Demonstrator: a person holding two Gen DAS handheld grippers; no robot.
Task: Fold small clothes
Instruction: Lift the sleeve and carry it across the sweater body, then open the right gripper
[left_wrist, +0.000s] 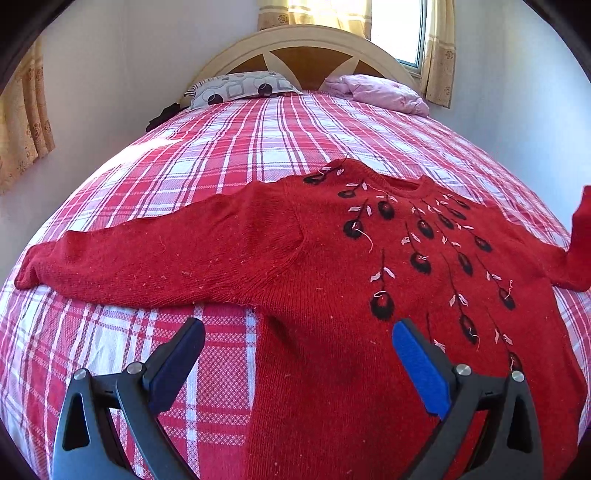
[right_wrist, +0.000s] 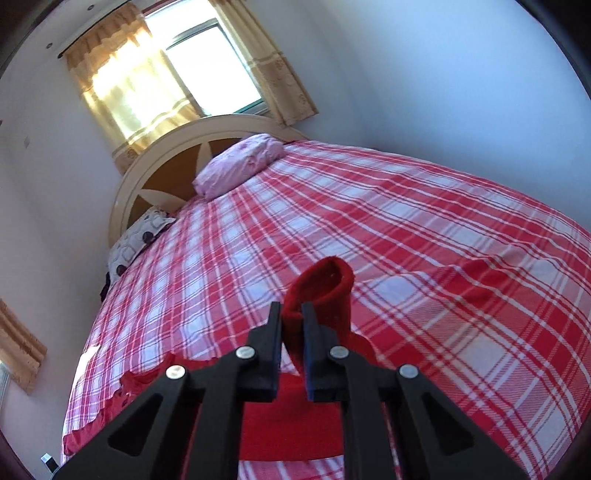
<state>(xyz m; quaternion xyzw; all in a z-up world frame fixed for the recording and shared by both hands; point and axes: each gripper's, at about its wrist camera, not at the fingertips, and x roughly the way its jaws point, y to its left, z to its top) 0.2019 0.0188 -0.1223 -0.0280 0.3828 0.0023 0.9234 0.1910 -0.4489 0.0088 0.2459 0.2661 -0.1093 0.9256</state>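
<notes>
A red knitted sweater (left_wrist: 332, 266) with black and pink embroidered flowers lies face up on the bed, its left sleeve (left_wrist: 147, 258) stretched out flat. My left gripper (left_wrist: 299, 328) hangs open just above the sweater's lower left side, holding nothing. The sweater's right sleeve (left_wrist: 580, 236) is lifted off the bed at the right edge of the left wrist view. In the right wrist view my right gripper (right_wrist: 291, 310) is shut on that red sleeve cuff (right_wrist: 325, 284), which sticks up past the fingertips. Part of the sweater (right_wrist: 288, 428) shows below the fingers.
The bed carries a red and white plaid sheet (left_wrist: 229, 147). A patterned pillow (left_wrist: 240, 86) and a pink bundle (left_wrist: 384, 92) lie by the wooden headboard (left_wrist: 306, 55). A curtained window (right_wrist: 207, 70) is behind it. White walls flank the bed.
</notes>
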